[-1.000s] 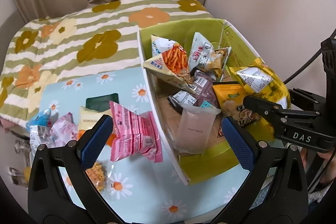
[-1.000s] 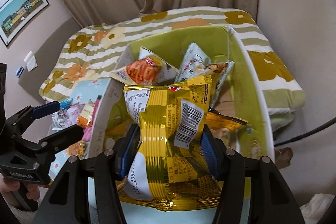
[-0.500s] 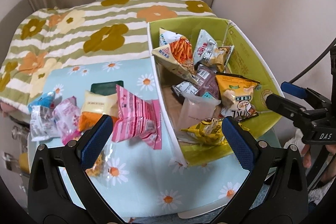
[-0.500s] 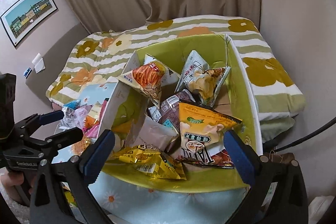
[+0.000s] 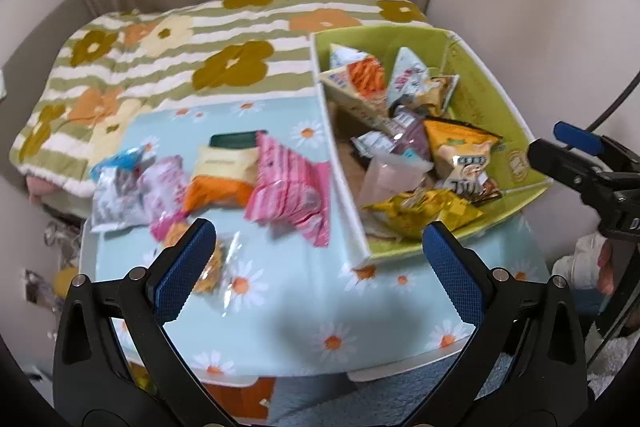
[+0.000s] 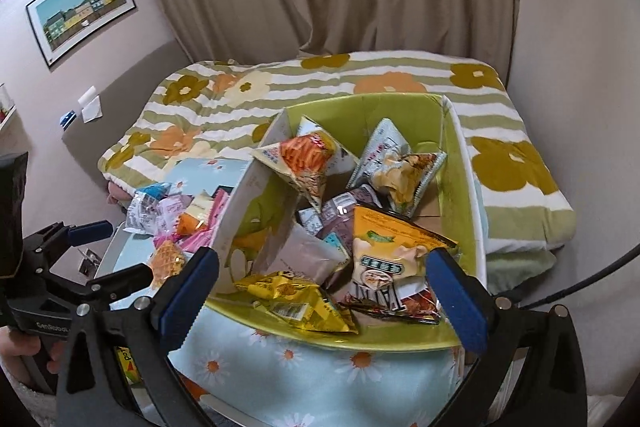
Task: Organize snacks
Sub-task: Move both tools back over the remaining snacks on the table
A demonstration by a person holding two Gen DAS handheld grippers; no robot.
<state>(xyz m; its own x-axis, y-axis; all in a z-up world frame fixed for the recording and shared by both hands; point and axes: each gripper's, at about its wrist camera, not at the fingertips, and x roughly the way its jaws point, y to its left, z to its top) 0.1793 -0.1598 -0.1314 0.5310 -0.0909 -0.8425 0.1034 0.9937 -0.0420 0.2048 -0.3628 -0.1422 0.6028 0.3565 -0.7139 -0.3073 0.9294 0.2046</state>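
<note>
Left wrist view blurred throughout; print on the loose snack packets on the daisy tablecloth unreadable. Box floor of the green box mostly covered by packets. Pale pouch partly buried under the orange bag and yellow bag. Clear packet partly hidden behind a left gripper finger. Right gripper handles cut off by the bottom edge. Hand cropped at the left edge. Table underside unclear.

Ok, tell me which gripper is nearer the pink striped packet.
Left. The left gripper hovers just in front of the pink striped packet; the right gripper is over the green box, beyond its wall.
</note>
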